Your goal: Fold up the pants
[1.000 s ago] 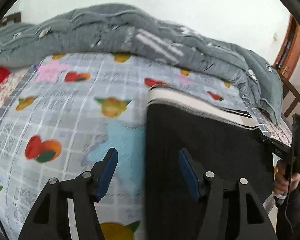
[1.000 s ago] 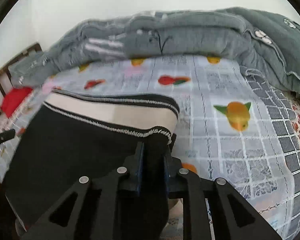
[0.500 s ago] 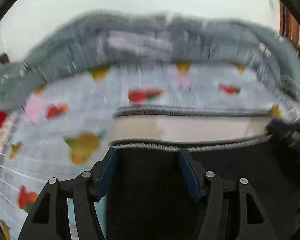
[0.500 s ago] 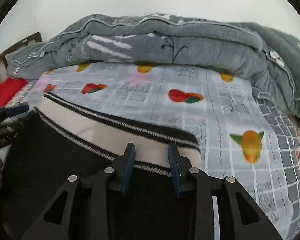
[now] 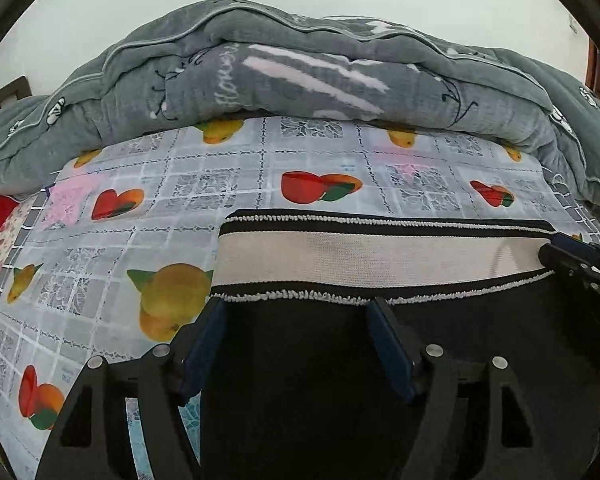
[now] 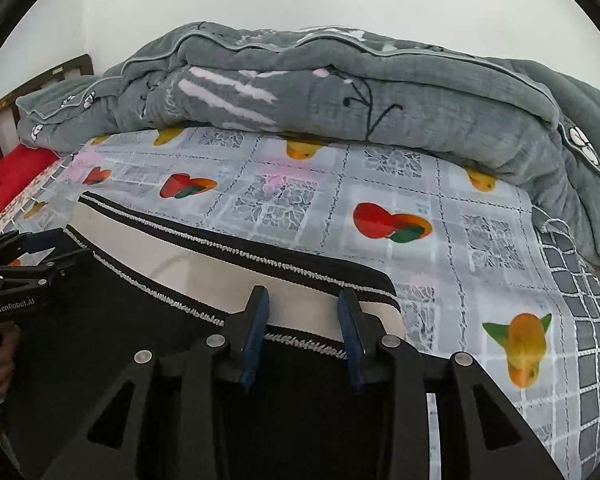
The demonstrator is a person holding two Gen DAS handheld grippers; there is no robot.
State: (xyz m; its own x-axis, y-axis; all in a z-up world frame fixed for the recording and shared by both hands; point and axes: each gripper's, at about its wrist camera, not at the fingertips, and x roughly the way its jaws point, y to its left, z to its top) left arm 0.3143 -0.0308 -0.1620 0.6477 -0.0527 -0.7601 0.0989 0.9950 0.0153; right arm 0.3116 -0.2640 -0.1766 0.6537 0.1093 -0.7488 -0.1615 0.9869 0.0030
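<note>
- The black pants lie flat on the bed, on its fruit-print sheet, toward the near edge.
- Their cream waistband, trimmed with black bands and white stitching, faces the far side of the bed, where a rumpled grey quilt is heaped along the far edge.
- The left claw stands released, its blue-padded fingers spread wide over the black cloth just below the waistband; one finger sits at the pants' left edge, the other further in. No cloth is pinched between them.
- The right claw is likewise released, its fingers parted over the waistband's lower stitched line, near the right corner of the waistband. Nothing is gripped.
- From the left wrist view, the right claw shows at the right end of the waistband; from the right wrist view, the left claw shows at the left end.
- A red cushion lies at the bed's far left corner, beside a dark wooden headboard.
- Whether either claw touches the fabric cannot be told.
</note>
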